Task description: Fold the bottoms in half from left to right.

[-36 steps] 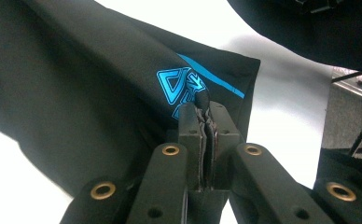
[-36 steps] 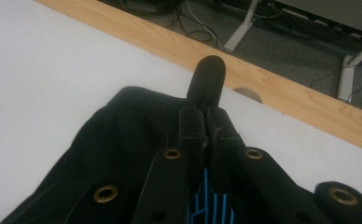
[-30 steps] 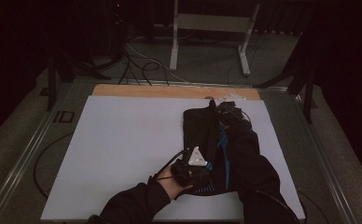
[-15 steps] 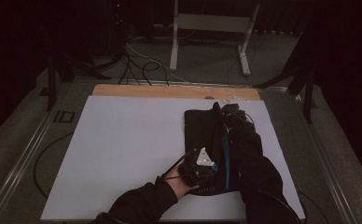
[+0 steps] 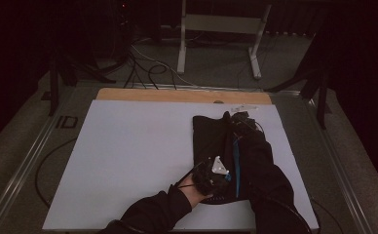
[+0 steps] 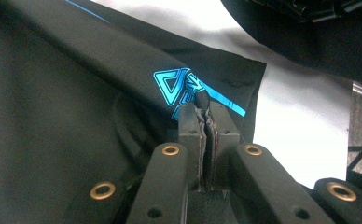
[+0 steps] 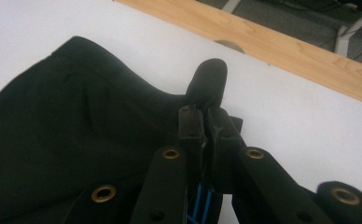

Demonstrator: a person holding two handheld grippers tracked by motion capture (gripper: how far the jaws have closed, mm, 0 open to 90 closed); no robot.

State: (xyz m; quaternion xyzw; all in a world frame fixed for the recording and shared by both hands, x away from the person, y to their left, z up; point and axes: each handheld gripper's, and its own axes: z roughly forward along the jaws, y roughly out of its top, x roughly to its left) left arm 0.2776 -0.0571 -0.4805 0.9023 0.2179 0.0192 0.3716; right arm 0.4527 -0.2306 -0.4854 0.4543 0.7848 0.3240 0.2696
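Black shorts (image 5: 211,146) lie on white table (image 5: 128,156), long axis near-to-far. L gripper (image 6: 206,109) clamped on near hem by blue logo (image 6: 174,86); R gripper (image 7: 206,114) clamped on far edge, both at garment's right side.

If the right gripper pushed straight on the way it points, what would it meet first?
Past the pinched fold of the black garment, the right gripper looks to meet bare white table surface, then the wooden edge strip; depth is uncertain.
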